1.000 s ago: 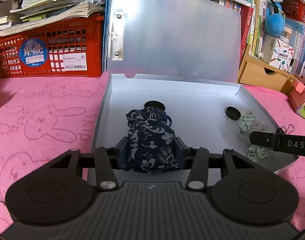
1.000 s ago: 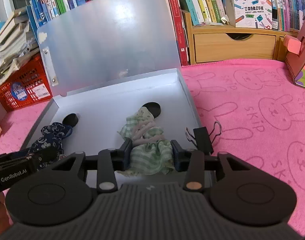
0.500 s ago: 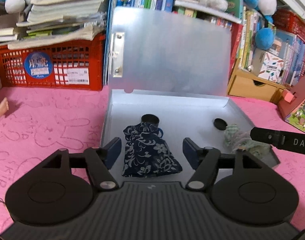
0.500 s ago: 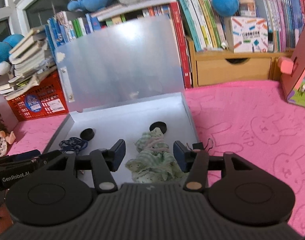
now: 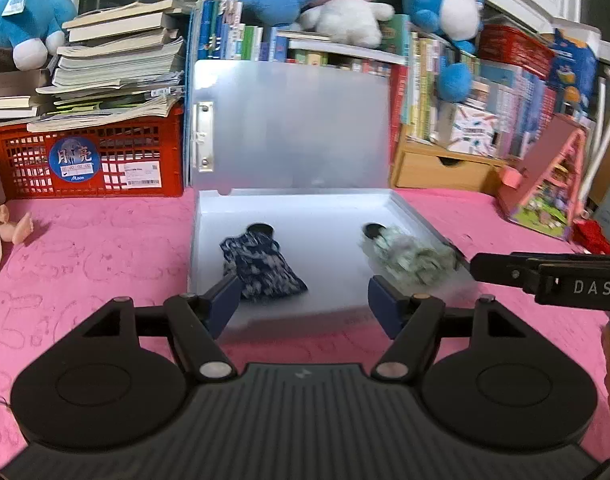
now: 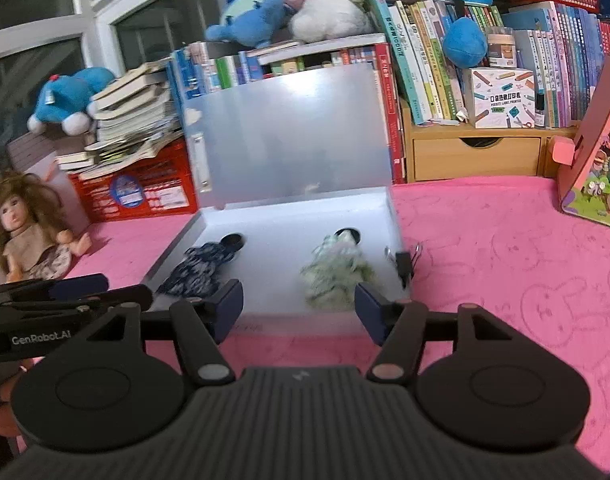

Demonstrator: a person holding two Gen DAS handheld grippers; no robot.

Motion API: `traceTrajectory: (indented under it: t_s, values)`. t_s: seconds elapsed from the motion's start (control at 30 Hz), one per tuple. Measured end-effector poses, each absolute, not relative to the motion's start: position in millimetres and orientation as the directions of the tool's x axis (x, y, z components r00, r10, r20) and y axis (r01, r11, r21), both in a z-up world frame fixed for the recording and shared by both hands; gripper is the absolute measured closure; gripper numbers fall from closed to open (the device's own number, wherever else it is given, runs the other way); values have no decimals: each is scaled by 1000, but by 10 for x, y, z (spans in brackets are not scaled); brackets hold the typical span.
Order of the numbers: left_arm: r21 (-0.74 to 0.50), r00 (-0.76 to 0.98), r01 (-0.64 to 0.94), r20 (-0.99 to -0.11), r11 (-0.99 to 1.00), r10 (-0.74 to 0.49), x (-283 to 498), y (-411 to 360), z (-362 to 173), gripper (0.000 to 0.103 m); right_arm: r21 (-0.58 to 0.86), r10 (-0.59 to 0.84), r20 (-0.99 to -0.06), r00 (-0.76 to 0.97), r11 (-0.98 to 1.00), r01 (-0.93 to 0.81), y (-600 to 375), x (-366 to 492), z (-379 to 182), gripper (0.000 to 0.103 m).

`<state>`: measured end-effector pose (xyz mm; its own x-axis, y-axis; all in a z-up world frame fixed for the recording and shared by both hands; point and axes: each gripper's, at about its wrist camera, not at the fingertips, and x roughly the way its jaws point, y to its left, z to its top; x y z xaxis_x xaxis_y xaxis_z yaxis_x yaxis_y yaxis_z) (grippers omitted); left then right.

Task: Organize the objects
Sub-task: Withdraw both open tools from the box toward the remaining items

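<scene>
A grey flat box [image 5: 321, 216] lies open on the pink cloth, its lid [image 5: 293, 124] standing upright at the back. A dark blue floral pouch [image 5: 261, 268] lies in its left half, also seen in the right wrist view [image 6: 197, 268]. A pale green checked pouch [image 5: 413, 258] lies in its right half, also in the right wrist view [image 6: 335, 274]. My left gripper [image 5: 303, 306] is open and empty, just in front of the box. My right gripper [image 6: 299, 306] is open and empty, also in front of the box.
A black binder clip [image 6: 403, 262] lies against the box's right edge. A red crate [image 5: 89, 156] with stacked books stands at the back left, a wooden drawer unit [image 6: 477, 156] at the back right. A doll [image 6: 25, 224] sits left, a pink toy house [image 6: 593, 152] right.
Both grippers opened, let go of their pouches in the box and drew back up and away. The pouches now lie free inside the box.
</scene>
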<state>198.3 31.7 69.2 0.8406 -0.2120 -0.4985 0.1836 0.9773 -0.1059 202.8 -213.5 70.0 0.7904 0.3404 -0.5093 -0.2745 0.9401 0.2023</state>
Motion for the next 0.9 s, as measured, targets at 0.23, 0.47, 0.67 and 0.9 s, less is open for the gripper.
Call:
traceTrajectory:
  t_s: [0.23,0.47,0.67,0.9]
  values:
    - [-105,842,225,-479,969,-248,1464,283,642,27,190,366,-483,796,931,-313,-2147,1496,632,25]
    - [-79,844,239,-477,968,-247,1000,285,503,27,185,357,-467,809,934,-305,-2163,1032,482,20]
    - [-48,846,247,-476,968,-240,664,313,347,27,194,361,-466,808,932,-305,-2179,691,354,16]
    - [-57,857,223,-464,973,-223,428,403,235,27,164,363,-471,804,932,-324,-2111,430,237,13]
